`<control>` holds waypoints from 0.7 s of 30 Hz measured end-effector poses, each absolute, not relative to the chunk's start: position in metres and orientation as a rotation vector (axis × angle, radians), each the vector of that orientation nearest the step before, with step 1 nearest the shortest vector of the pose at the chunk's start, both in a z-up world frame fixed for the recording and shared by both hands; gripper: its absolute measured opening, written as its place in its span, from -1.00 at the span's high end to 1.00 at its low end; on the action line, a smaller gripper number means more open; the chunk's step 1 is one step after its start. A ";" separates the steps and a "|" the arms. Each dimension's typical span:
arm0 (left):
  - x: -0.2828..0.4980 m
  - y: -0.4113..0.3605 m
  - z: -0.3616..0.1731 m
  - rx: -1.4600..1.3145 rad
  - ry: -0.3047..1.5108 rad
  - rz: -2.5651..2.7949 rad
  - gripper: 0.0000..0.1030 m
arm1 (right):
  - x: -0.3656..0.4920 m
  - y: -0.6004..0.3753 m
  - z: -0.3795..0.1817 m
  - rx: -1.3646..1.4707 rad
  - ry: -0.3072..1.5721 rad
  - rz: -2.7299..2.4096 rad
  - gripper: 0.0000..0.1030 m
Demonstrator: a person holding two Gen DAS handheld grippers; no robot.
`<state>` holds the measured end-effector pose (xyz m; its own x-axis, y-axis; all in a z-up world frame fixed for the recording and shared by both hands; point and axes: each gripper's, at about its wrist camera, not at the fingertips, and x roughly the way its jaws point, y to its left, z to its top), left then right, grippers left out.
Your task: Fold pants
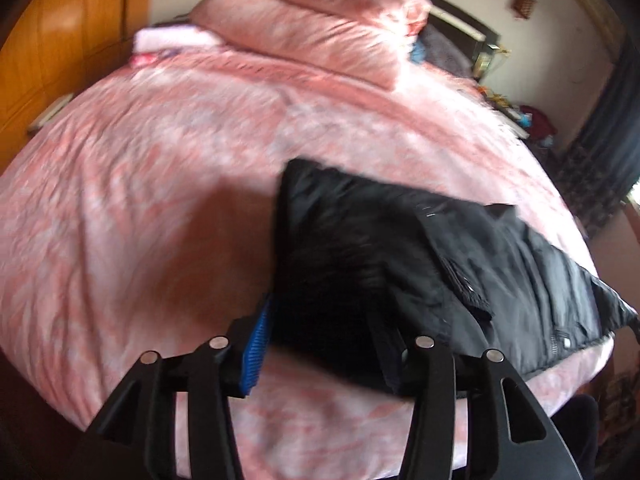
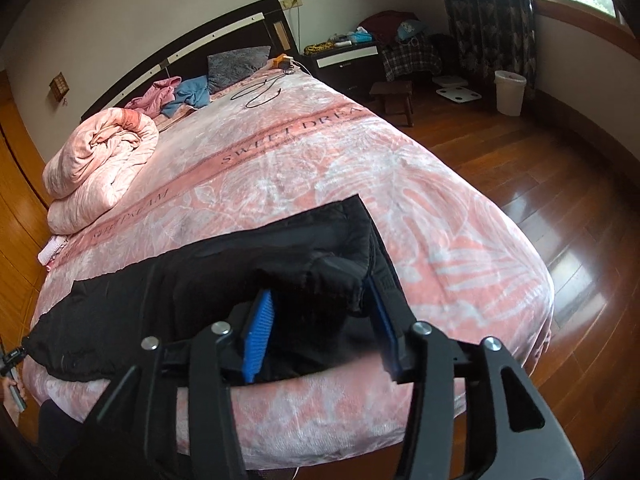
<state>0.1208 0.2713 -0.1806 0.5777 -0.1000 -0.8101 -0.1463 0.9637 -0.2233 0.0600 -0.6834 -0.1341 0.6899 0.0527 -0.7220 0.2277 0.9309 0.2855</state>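
Note:
Black pants (image 1: pixel 400 256) lie folded across the foot of a pink bed (image 1: pixel 160 208). In the left wrist view my left gripper (image 1: pixel 320 340) stands open around the near left end of the pants, its blue pad (image 1: pixel 256 350) beside the cloth and the right finger hidden under cloth. In the right wrist view the pants (image 2: pixel 224 280) stretch to the left, and my right gripper (image 2: pixel 320 336) is open with its blue pads (image 2: pixel 258 336) on both sides of the bunched right end.
A rolled pink quilt (image 2: pixel 100 160) lies at the head of the bed (image 2: pixel 360 184), with clothes (image 2: pixel 188 96) and a black cable (image 2: pixel 260 92) beyond. Wooden floor (image 2: pixel 560 200), a stool (image 2: pixel 394 98) and a white bin (image 2: pixel 509 92) are to the right. A wooden wardrobe (image 1: pixel 60 40) stands left.

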 end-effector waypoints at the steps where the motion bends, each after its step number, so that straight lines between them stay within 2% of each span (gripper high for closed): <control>1: 0.119 0.277 -0.186 -0.287 0.979 0.061 0.05 | 0.057 -0.685 -0.138 0.388 0.821 -0.108 -0.07; 4: 0.105 0.296 -0.197 -0.345 1.008 0.151 0.04 | 0.043 -0.694 -0.147 0.508 0.832 -0.105 -0.29; 6: 0.093 0.309 -0.197 -0.415 0.987 0.186 -0.17 | 0.035 -0.699 -0.152 0.597 0.827 -0.088 -0.30; 10: 0.076 0.313 -0.183 -0.522 0.914 0.167 -0.34 | 0.026 -0.704 -0.160 0.816 0.777 -0.029 -0.32; 12: 0.075 0.305 -0.175 -0.536 0.891 0.128 -0.53 | 0.027 -0.703 -0.169 0.921 0.765 -0.004 -0.33; 16: 0.092 0.288 -0.172 -0.565 0.906 0.054 -0.63 | 0.041 -0.698 -0.193 1.035 0.780 -0.005 -0.33; 21: 0.119 0.268 -0.187 -0.575 0.989 0.042 -0.64 | 0.056 -0.705 -0.212 1.105 0.766 -0.041 -0.34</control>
<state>0.1190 0.2678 -0.1875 0.5611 -0.2208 -0.7978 -0.2883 0.8513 -0.4384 0.0556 -0.7052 -0.2124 0.7478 0.3329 -0.5744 0.3928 0.4756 0.7871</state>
